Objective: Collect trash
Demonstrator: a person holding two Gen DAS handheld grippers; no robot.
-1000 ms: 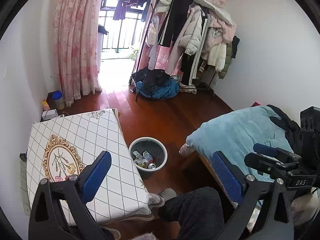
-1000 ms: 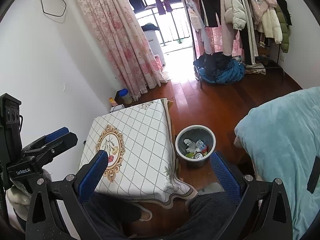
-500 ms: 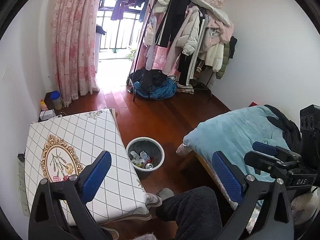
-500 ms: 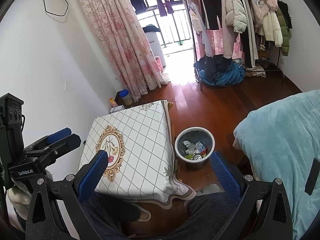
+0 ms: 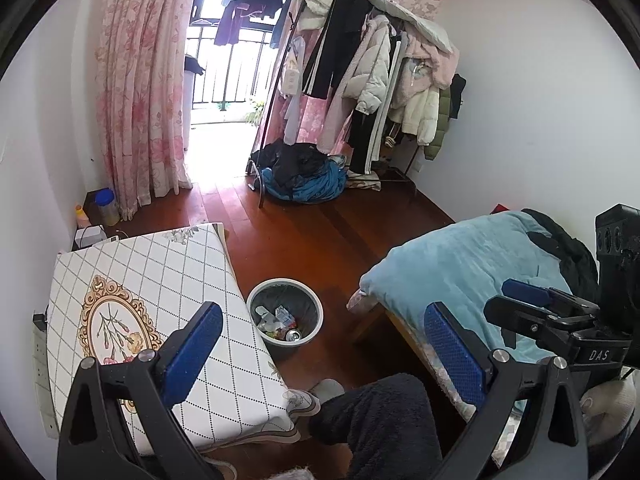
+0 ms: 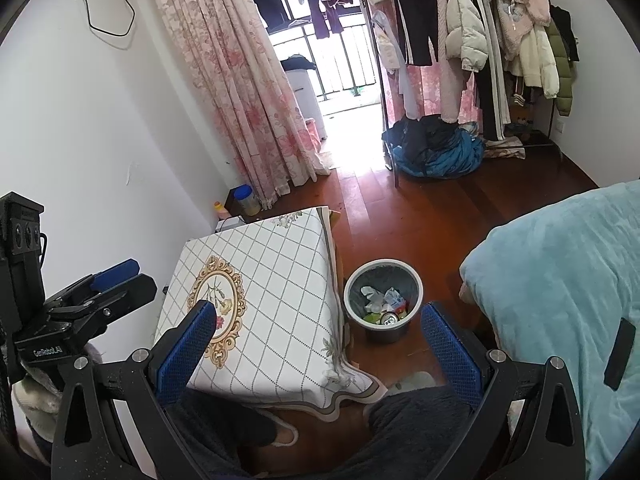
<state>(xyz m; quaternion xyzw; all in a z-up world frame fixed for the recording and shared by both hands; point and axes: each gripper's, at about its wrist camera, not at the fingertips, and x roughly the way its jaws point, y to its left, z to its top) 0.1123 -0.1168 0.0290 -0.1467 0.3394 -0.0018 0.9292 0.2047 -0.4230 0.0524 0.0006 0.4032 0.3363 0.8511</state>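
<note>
A round grey waste bin stands on the wooden floor beside the small table. Inside it lie crumpled wrappers, a small carton and a drink can. My left gripper is held high above the table's edge and the bin, open, with nothing between its blue pads. My right gripper is also open and empty, raised above the table's near corner and the bin. Each gripper shows at the edge of the other's view.
The table wears a white checked cloth with a gold floral emblem. A bed with a light blue blanket fills the right. A person's dark-trousered knees and slippers sit below. A loaded clothes rack, a clothes pile and pink curtains stand beyond.
Both grippers have drifted slightly, so the bin and table sit a little lower and nearer the centre of each view. Both stay open and empty.
</note>
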